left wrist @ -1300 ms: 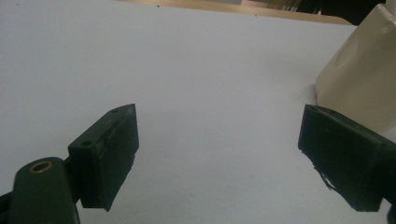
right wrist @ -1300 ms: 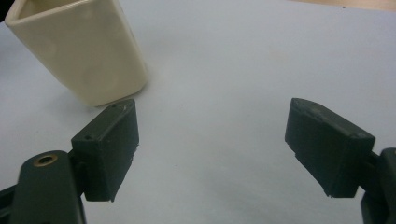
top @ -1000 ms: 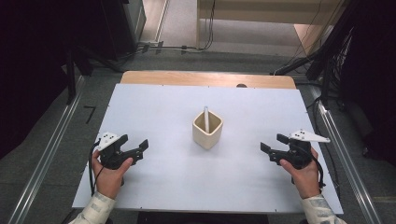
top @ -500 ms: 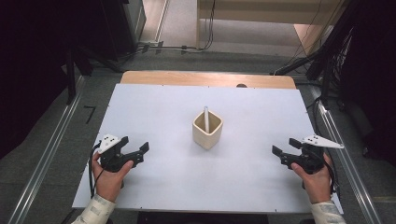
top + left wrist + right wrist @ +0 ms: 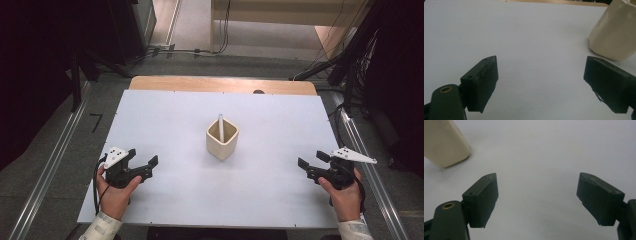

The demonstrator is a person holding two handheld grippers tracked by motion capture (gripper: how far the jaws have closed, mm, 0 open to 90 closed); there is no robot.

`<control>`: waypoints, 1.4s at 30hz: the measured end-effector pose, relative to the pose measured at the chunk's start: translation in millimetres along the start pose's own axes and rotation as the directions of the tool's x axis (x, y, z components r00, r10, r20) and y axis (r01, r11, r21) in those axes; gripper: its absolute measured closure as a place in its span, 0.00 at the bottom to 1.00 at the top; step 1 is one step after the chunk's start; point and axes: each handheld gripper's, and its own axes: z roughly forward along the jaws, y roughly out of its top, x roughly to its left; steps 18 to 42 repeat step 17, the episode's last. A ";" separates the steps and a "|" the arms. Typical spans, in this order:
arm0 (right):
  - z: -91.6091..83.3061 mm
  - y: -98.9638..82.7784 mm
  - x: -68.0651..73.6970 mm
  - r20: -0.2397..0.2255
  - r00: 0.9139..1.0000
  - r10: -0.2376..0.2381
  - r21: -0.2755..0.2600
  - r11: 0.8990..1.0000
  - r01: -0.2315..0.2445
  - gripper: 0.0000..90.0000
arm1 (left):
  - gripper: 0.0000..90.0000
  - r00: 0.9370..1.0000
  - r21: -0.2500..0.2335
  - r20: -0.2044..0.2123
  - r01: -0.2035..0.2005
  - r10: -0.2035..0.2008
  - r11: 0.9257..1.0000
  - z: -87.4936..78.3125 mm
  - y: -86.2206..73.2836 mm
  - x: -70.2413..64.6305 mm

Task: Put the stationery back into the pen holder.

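While standing upright between the two tongs and well apart from both, cream square cup (image 5: 222, 140) with a thin white stick (image 5: 220, 126) leaning inside, top poking above the rim. Ahead and to the right of the left tongs (image 5: 144, 169), ahead and to the left of the right tongs (image 5: 306, 168). Seen again in the left gripper view as a cream wall (image 5: 615, 32) beyond the right-hand jaw, not touching it, and in the right gripper view as a cream corner (image 5: 444, 143) past the left-hand jaw, likewise apart. Left tongs (image 5: 541, 82) spread wide, nothing between the jaws but bare white surface (image 5: 524, 37). Right tongs (image 5: 537, 200) also spread wide, holding nothing, plain white beneath. Each pair held low over the near part of the surface (image 5: 280, 125) in a hand: left hand (image 5: 114, 192) near the left edge, right hand (image 5: 344, 192) near the right edge. Farther out behind the cup, a wooden strip (image 5: 220, 84) along the far edge, then grey floor (image 5: 235, 60) with cables.
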 end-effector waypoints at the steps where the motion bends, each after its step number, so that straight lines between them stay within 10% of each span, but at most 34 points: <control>1: -0.6 -0.2 -0.3 0.001 1.000 0.002 0.002 1.000 -0.002 0.18 | 0.14 1.000 0.000 -0.001 0.000 0.000 1.000 -0.7 -0.3 0.1; 42: -8.5 -2.6 -3.6 0.015 1.000 0.016 -0.013 1.000 -0.015 0.18 | 0.14 1.000 0.001 -0.009 0.004 -0.004 1.000 -7.8 -4.6 3.2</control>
